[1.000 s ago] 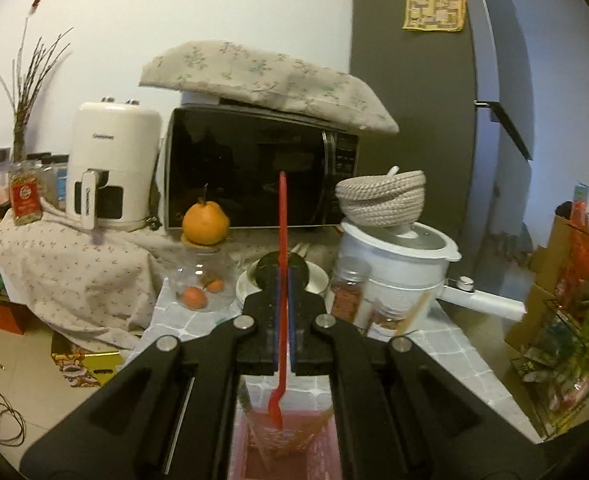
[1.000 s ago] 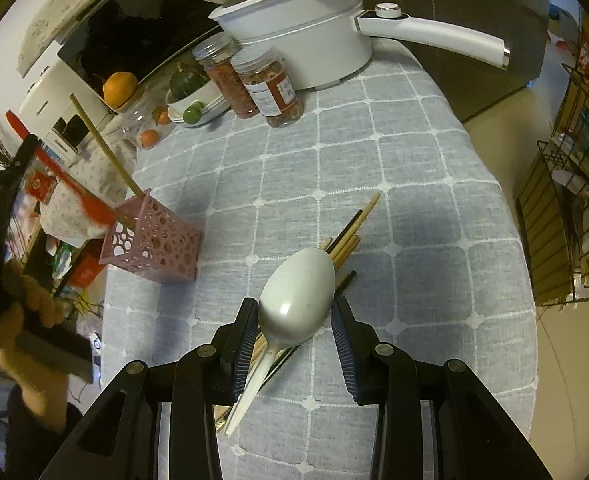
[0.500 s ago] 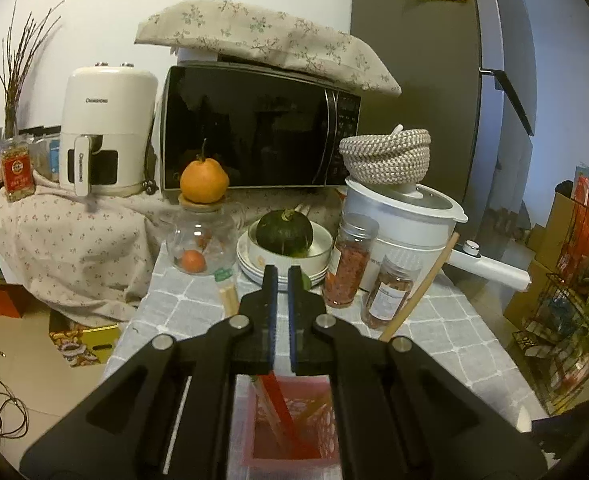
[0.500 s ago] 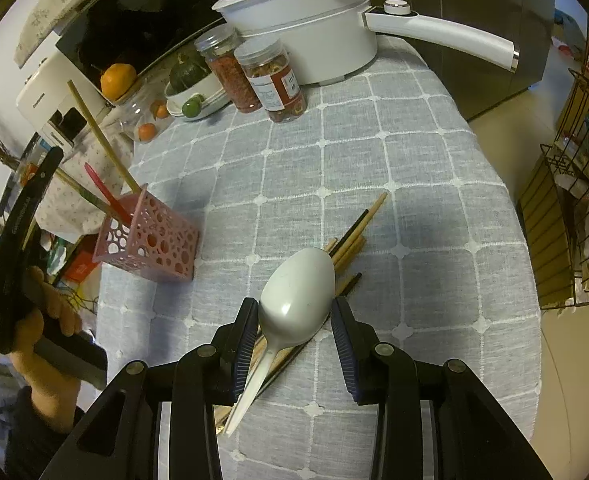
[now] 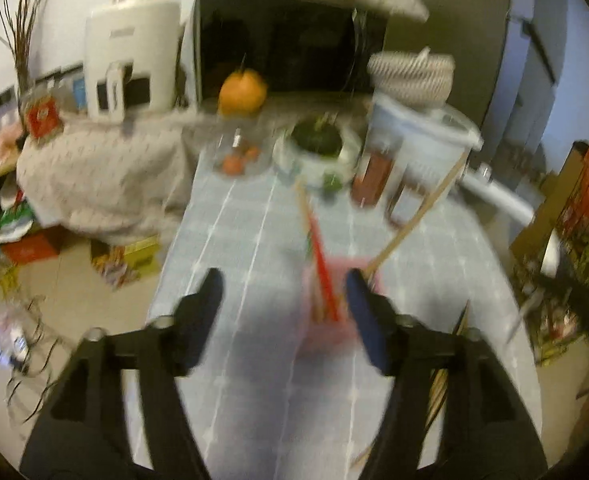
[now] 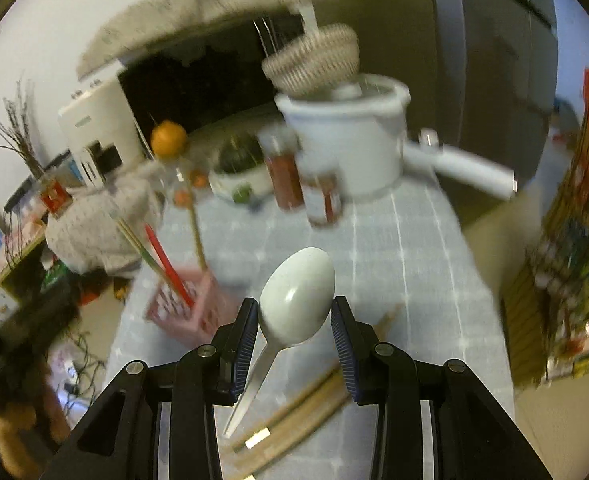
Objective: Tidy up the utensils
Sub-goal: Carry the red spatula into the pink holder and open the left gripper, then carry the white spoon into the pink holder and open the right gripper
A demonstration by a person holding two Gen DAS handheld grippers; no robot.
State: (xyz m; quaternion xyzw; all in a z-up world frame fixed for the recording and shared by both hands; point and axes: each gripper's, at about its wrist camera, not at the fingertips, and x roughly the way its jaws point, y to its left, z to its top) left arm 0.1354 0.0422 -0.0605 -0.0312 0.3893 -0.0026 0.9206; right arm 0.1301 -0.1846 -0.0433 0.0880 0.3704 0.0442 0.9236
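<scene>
Left gripper (image 5: 282, 304): jaws just opening, nothing between; pink holder (image 6: 184, 312) lying beyond
Right gripper (image 6: 294, 330): clamping white spoon (image 6: 294, 300); chopsticks (image 6: 294, 412) lying underneath, nearer than holder
Holder: carrying red utensil (image 6: 168, 266)

1. View is heavily motion-blurred; fine detail is lost.
2. Left gripper (image 5: 284, 292): jaws have just been opening and are seen spread wide, nothing clamped between them.
3. Pink holder (image 5: 340, 316) is seen on the grey checked tablecloth (image 5: 254, 240), just beside the right-hand finger (image 5: 360, 304), partly hidden by it.
4. Red utensil (image 5: 322, 264) is seen standing tilted in the pink holder, free of the pads.
5. Wooden chopstick (image 5: 418, 216) is seen leaning out of the holder, up and to the right.
6. More wooden sticks (image 5: 440, 384) are glimpsed flat on the cloth behind the right-hand finger.
7. At the far end: jars (image 5: 374, 176), white pot (image 5: 426, 144), bowl with green squash (image 5: 318, 148).
</scene>
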